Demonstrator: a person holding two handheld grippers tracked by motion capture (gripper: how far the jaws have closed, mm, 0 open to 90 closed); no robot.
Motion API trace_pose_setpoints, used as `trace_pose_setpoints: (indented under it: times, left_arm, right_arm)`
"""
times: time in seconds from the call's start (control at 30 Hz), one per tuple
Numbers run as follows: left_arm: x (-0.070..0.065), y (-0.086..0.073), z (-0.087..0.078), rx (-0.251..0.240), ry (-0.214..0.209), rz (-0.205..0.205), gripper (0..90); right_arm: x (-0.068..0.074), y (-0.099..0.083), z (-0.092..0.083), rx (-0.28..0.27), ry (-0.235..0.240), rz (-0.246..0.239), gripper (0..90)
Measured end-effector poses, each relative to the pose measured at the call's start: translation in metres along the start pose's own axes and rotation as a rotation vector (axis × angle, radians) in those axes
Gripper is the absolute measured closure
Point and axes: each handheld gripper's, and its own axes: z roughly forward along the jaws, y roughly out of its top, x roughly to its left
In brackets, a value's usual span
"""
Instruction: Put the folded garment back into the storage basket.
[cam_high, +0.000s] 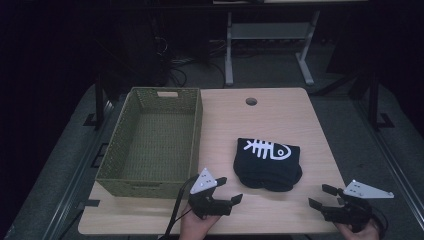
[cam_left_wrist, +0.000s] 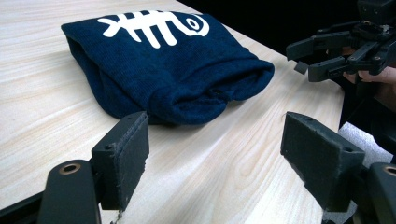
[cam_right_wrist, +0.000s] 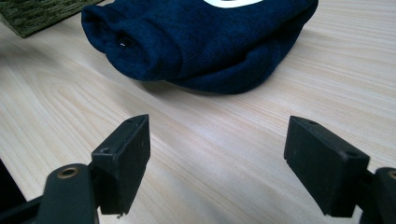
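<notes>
Both grippers, left (cam_high: 231, 190) and right (cam_high: 320, 196), are hovering with fingers open near the folded navy fish-skeleton-print knit garment (cam_high: 268, 162); grabbing 1 layer risks unfolding it.

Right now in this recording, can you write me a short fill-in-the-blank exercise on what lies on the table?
1. The folded dark blue cloth bears a white ____ skeleton print.
2. The woven basket stands to the ____ of the cloth in the high view.
3. The left gripper and right gripper both have their jaws ____.

Missing words: fish; left; open
</notes>
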Motion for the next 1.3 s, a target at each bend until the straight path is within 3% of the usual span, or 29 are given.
trace_pose_setpoints:
  times: [0.37,0.5,0.8,1.03,1.13,1.3]
  left_arm:
    - [0.003,0.003,0.004,-0.002,-0.001,-0.019,23.3]
    - [0.002,0.010,0.009,0.001,0.004,-0.007,23.2]
    - [0.006,0.029,0.025,0.007,0.027,-0.025,22.8]
    - [0.013,0.041,0.042,0.025,0.055,-0.053,23.0]
    - [0.018,0.045,0.048,0.057,0.079,-0.065,23.1]
    - [0.028,0.053,0.057,0.060,0.112,-0.109,23.0]
  right_arm:
    - [-0.004,0.006,-0.001,-0.034,0.001,0.038,20.0]
    - [-0.006,0.016,0.000,-0.047,0.002,0.044,19.0]
    - [-0.009,0.035,0.007,-0.043,0.009,0.037,18.4]
    - [-0.014,0.050,0.017,-0.019,-0.014,0.021,18.4]
    - [-0.019,0.057,0.024,0.001,-0.005,0.032,18.0]
    - [-0.025,0.065,0.038,0.043,0.015,0.034,17.8]
